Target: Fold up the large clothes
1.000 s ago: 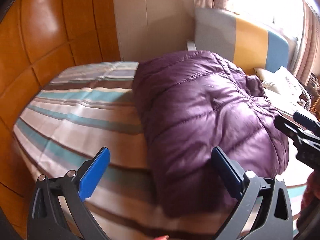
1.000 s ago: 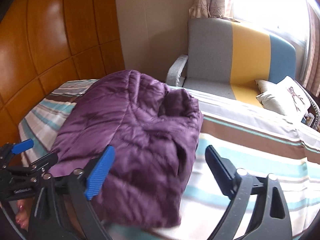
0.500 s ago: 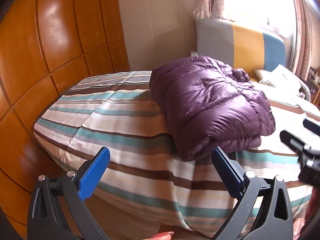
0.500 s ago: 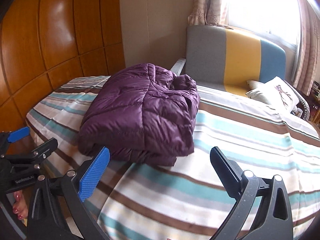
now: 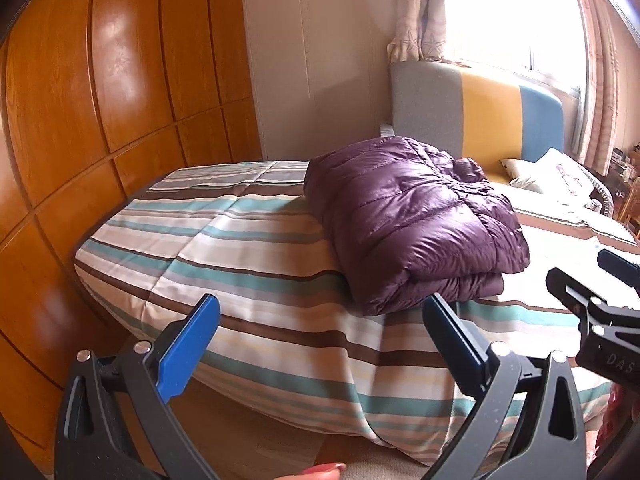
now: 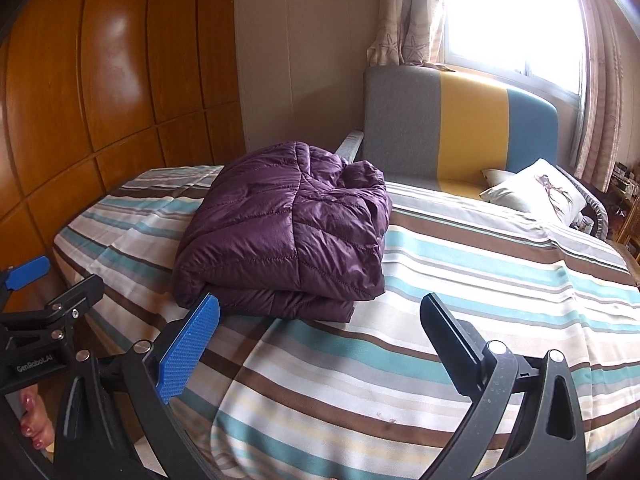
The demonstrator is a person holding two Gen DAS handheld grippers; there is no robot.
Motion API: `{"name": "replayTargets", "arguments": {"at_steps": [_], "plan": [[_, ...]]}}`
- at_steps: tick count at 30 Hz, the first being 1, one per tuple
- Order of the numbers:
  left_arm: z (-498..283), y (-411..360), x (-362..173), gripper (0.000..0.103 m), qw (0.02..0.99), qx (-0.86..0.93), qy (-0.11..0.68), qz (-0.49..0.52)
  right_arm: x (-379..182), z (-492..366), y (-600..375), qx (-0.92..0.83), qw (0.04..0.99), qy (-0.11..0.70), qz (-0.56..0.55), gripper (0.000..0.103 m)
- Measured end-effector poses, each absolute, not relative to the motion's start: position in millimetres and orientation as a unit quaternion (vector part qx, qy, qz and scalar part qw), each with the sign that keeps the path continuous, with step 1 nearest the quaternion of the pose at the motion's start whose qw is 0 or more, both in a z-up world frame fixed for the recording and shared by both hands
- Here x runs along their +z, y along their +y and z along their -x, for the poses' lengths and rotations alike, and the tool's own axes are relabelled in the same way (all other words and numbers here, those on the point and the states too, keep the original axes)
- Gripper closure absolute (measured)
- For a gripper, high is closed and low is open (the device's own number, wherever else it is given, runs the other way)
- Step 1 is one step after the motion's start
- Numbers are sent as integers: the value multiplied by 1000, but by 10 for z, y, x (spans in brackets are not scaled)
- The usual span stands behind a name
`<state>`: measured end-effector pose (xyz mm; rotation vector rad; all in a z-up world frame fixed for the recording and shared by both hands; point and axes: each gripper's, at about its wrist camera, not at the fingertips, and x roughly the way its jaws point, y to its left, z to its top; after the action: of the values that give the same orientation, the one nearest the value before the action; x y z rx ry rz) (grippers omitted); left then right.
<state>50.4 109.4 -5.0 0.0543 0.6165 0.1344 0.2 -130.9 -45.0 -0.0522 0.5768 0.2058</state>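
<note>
A: Where does the purple puffer jacket (image 5: pixel 416 220) lie?

B: Folded into a thick, layered bundle, it rests on the striped bedspread (image 5: pixel 248 248) near the bed's corner — seen from the right wrist, it sits left of centre, its stacked edges facing the camera (image 6: pixel 288 232).

A: And the claws?

B: The left gripper (image 5: pixel 320 340) hangs off the near edge of the bed, its blue-padded fingers spread wide with nothing between them. The right gripper (image 6: pixel 320 340) is likewise spread wide and empty, above the bedspread (image 6: pixel 460 280), just short of the jacket's front edge. Neither touches the garment.

A: Do they see one another?

B: Yes — the right gripper shows at the right edge of the left wrist view (image 5: pixel 600 312), and the left gripper at the left edge of the right wrist view (image 6: pixel 44 312).

A: The room behind?

B: A wood-panelled wall (image 5: pixel 100 120) to the left; a sofa (image 6: pixel 460 128) in grey, yellow and blue beyond the bed; a white cushion (image 6: pixel 536 192) on it; patterned curtains (image 6: pixel 404 12) by a bright window (image 6: pixel 508 8).
</note>
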Motion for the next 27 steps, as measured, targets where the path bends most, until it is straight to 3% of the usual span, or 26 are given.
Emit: {"name": "replayTargets", "arguments": {"at_steps": [27], "plan": [[-523, 1106, -75, 2, 946, 61, 318, -17, -467, -20, -1335, 102, 950, 295, 22, 3]]}}
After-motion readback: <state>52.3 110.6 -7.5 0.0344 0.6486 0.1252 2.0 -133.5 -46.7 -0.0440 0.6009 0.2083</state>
